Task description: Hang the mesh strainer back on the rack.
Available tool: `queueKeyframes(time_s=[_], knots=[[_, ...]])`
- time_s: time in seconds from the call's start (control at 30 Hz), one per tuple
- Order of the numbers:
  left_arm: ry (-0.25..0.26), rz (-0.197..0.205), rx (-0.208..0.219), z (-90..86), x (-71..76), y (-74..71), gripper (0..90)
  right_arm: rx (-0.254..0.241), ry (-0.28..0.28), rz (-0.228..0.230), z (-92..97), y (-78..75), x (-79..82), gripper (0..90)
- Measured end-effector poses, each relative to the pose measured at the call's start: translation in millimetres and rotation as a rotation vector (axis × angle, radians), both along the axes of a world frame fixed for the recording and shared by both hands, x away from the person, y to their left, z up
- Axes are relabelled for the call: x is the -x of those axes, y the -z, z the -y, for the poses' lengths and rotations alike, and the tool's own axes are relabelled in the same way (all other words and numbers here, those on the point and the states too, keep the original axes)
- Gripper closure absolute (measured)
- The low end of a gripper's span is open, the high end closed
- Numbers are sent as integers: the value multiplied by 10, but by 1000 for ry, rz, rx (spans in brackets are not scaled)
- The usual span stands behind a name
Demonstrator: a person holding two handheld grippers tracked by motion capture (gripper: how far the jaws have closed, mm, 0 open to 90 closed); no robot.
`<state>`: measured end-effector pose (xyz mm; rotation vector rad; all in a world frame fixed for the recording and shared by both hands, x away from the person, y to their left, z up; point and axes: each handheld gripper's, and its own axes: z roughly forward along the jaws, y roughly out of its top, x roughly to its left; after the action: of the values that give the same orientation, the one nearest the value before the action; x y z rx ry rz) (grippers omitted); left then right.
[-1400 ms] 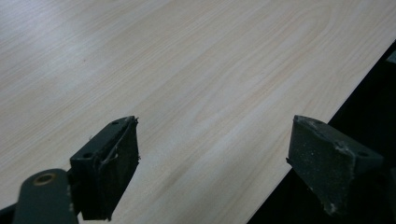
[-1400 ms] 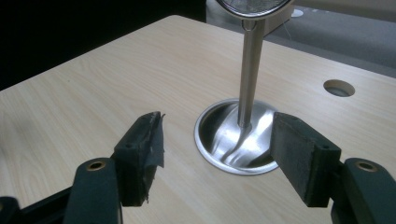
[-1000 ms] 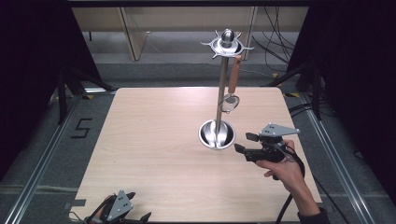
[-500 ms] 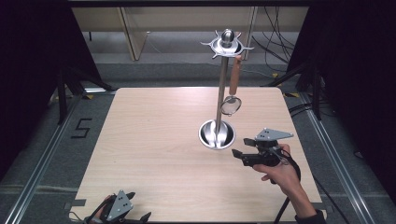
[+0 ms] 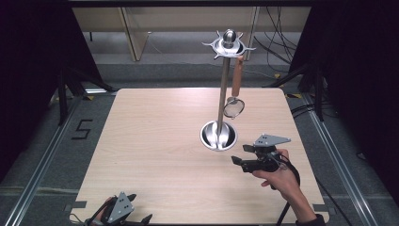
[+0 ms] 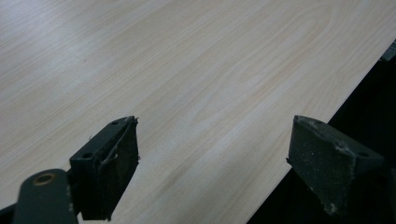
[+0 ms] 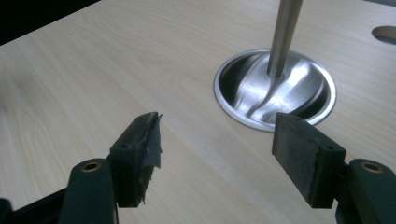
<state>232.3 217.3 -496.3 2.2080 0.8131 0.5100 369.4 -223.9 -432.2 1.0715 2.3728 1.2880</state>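
Observation:
A metal stand rises from a round dished base [image 5: 219, 135] on the wooden table [image 5: 150, 141], its pole [image 5: 223, 94] ending in a hooked crown [image 5: 228, 44]. A small strainer [image 5: 234, 107] with a wooden handle [image 5: 237, 75] hangs from one hook. My right gripper [image 5: 240, 154] hovers just right of and nearer than the base, pointing left, open and empty. In the right gripper view the base [image 7: 299, 88] and pole [image 7: 285, 32] lie ahead of the open gripper [image 7: 217, 126]. My left gripper [image 5: 139, 207] rests at the table's near left edge, open [image 6: 215, 128] over bare wood.
Dark curtains flank the table, with metal floor rails on both sides. Cables [image 5: 277, 42] trail on the floor behind the stand. A wooden frame [image 5: 136, 33] stands at the back. A marking "5" [image 5: 81, 129] lies on the floor to the left.
My right gripper has drawn back a little from the stand's base toward the near edge. The left gripper and the hanging strainer have not moved.

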Motion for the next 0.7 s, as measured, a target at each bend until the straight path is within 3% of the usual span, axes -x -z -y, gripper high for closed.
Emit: queueKeyframes(time_s=[0.07,0.13,0.17,0.2,0.23,0.33,0.37,0.43,0.53,0.57,0.6,0.7], knots=[[11,10,-12,-8,-10,-4,156,-6,-3,3,-13,22,14,331],[-15,-12,18,10,14,8,156,-3,-8,-5,-14,33,25,330],[-15,-11,18,10,13,7,156,-10,-10,-26,-19,41,37,329],[-11,-8,14,7,10,6,156,-6,-6,-3,-13,60,25,327],[-12,-11,16,8,13,7,156,-3,-5,-17,-13,65,38,327],[13,9,-13,-9,-10,-5,156,9,-7,-19,3,99,38,325],[-9,-8,13,6,11,4,156,4,-8,-39,-2,109,51,324],[16,13,14,-1,-9,7,156,12,-6,-42,6,132,56,323],[15,13,18,1,-7,8,156,20,-1,-30,10,184,60,323],[18,14,14,-1,-8,5,156,20,2,-61,3,190,80,323],[7,10,9,1,-4,5,156,22,-1,-33,9,214,69,323],[9,11,7,0,-3,0,156,12,4,-63,-6,229,106,322]])
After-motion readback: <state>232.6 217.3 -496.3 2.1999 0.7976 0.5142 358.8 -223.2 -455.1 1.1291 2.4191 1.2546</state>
